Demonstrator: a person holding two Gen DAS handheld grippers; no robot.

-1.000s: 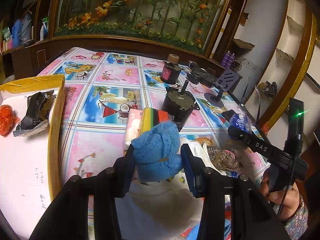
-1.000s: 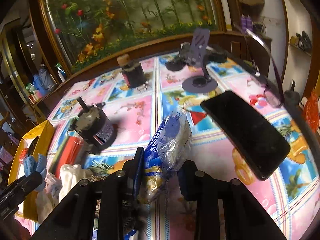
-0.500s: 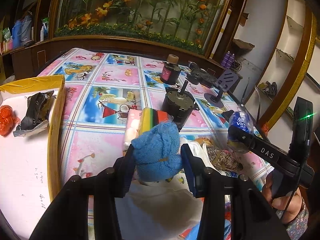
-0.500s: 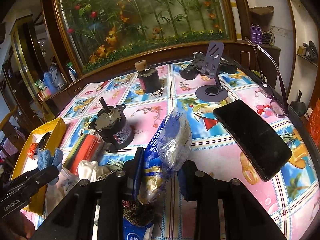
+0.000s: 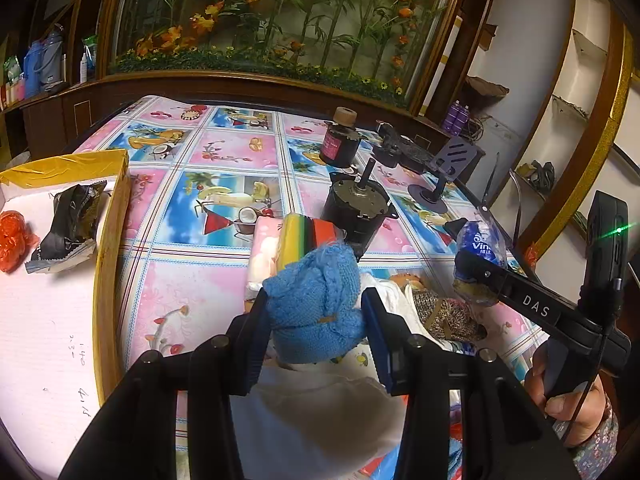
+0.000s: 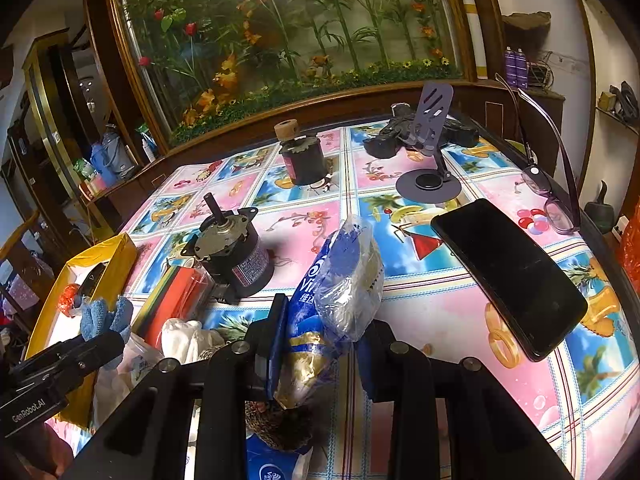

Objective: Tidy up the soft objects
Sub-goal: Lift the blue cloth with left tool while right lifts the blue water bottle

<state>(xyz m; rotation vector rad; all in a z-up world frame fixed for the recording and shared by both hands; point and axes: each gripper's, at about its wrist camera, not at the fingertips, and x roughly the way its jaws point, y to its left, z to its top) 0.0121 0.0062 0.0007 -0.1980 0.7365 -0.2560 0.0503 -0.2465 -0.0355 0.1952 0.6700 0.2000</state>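
Yellow-rimmed box (image 5: 114, 216) sits at the left edge of my left view, already holding an orange lump (image 5: 14, 240) and a dark packet (image 5: 70, 222). Centre, my left claw (image 5: 316, 320) is clamped on the blue knit (image 5: 316, 304), lifted above the pile of cloths on the desk (image 5: 188, 292). At right, my right claw (image 6: 320, 344) grips the tissue pack (image 6: 340, 280). Over the past second neither claw has shifted; only the right one rolled slightly. I judge both loads secure and ready to carry left to the box.
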